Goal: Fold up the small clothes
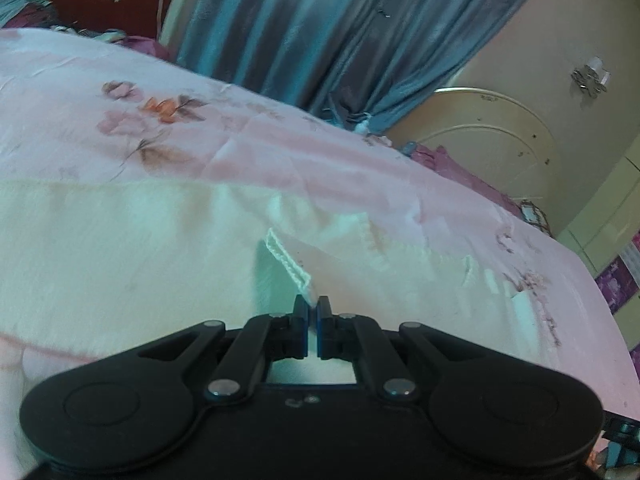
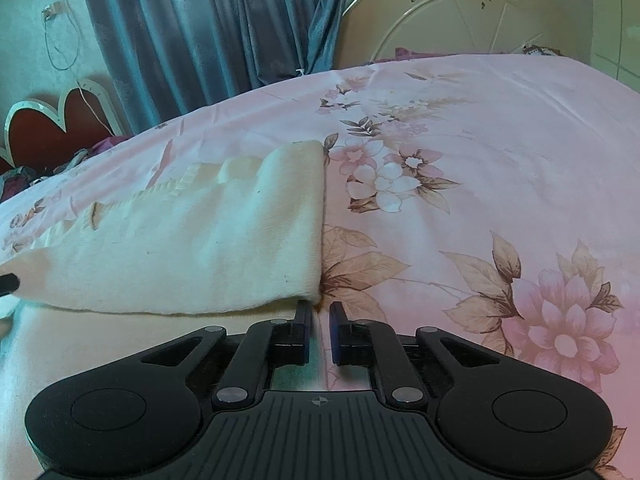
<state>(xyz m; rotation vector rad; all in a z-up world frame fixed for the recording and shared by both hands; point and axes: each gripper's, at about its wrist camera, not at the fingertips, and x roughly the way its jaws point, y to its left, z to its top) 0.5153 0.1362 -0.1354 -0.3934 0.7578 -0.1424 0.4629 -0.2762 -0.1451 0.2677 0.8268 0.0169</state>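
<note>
A cream knitted garment [image 2: 200, 240] lies on the pink floral bedsheet [image 2: 500, 128], its upper layer folded over with a straight edge on the right. My right gripper [image 2: 320, 310] sits at the near right corner of that fold. Its jaws stand only a narrow slit apart, with the corner's edge caught between them. In the left wrist view the same garment [image 1: 140, 248] spreads pale and blurred. My left gripper [image 1: 313, 304] is shut on its stitched hem [image 1: 286, 258], which rises lifted from the fingertips. A black tip [image 2: 8, 282] at the right view's left edge touches the cloth.
Blue curtains [image 2: 200, 40] hang behind the bed. A red and white headboard [image 2: 48, 120] stands to the left, and a cream round-framed footboard [image 2: 460, 12] to the right. Purple bedding [image 1: 460, 168] shows along the far edge of the bed.
</note>
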